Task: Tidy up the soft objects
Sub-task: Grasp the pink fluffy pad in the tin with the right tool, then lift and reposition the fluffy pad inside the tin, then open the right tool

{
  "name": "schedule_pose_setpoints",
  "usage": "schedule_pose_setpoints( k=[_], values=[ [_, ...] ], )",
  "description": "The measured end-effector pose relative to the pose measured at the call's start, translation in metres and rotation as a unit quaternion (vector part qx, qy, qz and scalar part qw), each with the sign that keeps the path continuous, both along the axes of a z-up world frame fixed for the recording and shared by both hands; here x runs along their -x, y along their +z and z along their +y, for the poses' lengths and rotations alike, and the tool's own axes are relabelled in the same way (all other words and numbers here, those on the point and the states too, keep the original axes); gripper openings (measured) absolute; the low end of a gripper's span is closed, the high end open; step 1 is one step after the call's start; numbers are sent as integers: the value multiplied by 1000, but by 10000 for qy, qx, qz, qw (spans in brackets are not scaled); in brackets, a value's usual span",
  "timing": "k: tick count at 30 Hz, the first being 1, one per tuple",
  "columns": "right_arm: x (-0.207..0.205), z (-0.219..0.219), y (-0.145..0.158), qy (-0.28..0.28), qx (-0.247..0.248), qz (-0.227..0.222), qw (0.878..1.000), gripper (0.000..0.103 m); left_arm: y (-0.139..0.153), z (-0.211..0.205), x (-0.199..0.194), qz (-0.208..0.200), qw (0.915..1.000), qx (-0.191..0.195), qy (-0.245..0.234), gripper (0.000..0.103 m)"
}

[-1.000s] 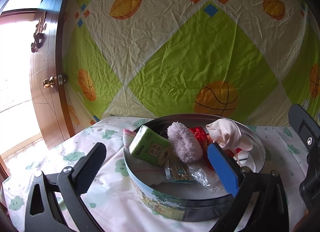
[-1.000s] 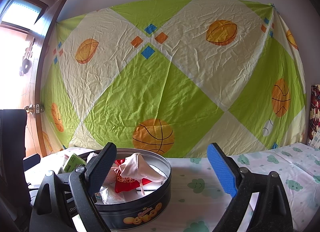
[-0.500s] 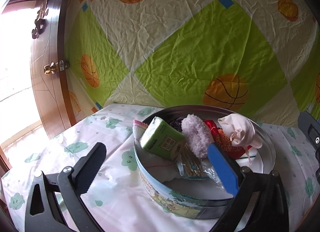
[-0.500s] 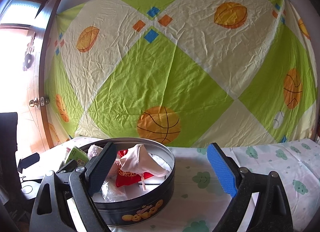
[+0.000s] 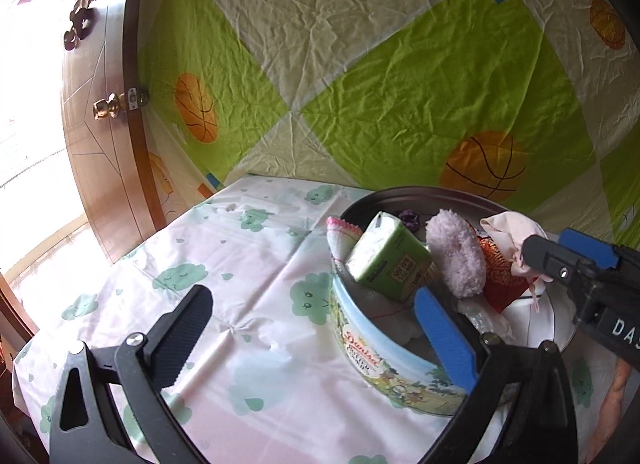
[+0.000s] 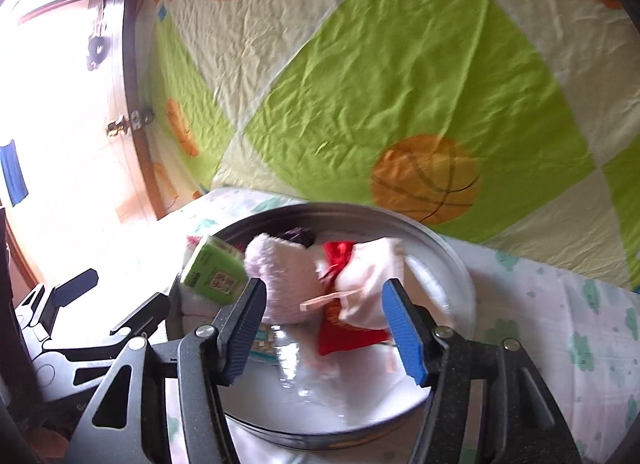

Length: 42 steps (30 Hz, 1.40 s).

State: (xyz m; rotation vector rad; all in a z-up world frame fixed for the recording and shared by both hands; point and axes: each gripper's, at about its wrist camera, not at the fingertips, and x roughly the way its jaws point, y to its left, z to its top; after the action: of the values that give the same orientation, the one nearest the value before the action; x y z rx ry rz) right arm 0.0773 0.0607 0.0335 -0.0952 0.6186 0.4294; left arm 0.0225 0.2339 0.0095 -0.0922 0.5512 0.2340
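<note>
Overhead, right tool (image 6: pixel 324 314) apart above tin (image 6: pixel 452 260) rim; left tool (image 5: pixel 316 324) apart, straddling tin wall.

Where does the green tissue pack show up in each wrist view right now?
Left wrist: green tissue pack sits right of centre, propped at the round tin's left rim.
Right wrist: green tissue pack sits left of centre, blurred, inside the tin.
Shared landmark: pink fluffy pad immediately right of it.
</note>
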Motion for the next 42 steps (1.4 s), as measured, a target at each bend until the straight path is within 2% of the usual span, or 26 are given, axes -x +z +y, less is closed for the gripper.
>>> schedule_pose_setpoints(
  k=[3,5,6,8,11,15,18,21,23,25,27,30,33,35,39,42],
  values=[
    [-25,31,-17,194,243,646,9974,46,4,13,2,70,9999,-98,98,102],
    [-41,47,-33,306,555,1196,9908,28,8,19,4,62,9997,-182,127,102],
    [-47,51,-39,260,661,1325,9886,26,9,22,4,69,9997,-202,145,102],
    [-54,50,-42,33,821,1202,9894,22,12,27,1,59,9996,-236,144,102],
    [-64,36,-39,-320,921,880,9913,21,14,26,-9,47,9994,-333,109,102],
    [-79,5,-34,-581,603,939,9921,21,12,21,-38,228,9995,-168,-122,102],
    [-78,-11,-30,-405,297,1046,9932,21,9,10,-65,474,9982,-67,-354,102],
    [-67,-23,-21,-98,-129,1159,9931,21,5,-6,-86,681,9952,-63,-700,94],
    [-56,-32,-15,-65,-185,1154,9931,21,-3,-19,-103,934,9907,-36,-984,85],
    [-45,-41,-10,-39,-217,1103,9937,21,-12,-26,-118,1252,9862,115,-1077,86],
    [-38,-49,-6,-4,-231,1012,9946,21,-14,-28,-126,1355,9851,175,-1044,86],
    [-26,-57,7,-8,-192,754,9970,21,-10,-30,-127,1446,9831,374,-1057,86],
    [-23,-68,19,-27,-313,624,9976,21,-8,-35,-121,1534,9783,436,-1325,86],
    [-23,-72,26,-40,-335,536,9980,21,-6,-33,-114,1532,9756,558,-1473,76],
    [-25,-82,30,-97,-311,470,9984,21,-3,-28,-101,1453,9727,784,-1631,73],
    [-38,-70,26,-56,-352,630,9974,21,-3,-30,-97,1367,9765,587,-1556,65]
  ],
)
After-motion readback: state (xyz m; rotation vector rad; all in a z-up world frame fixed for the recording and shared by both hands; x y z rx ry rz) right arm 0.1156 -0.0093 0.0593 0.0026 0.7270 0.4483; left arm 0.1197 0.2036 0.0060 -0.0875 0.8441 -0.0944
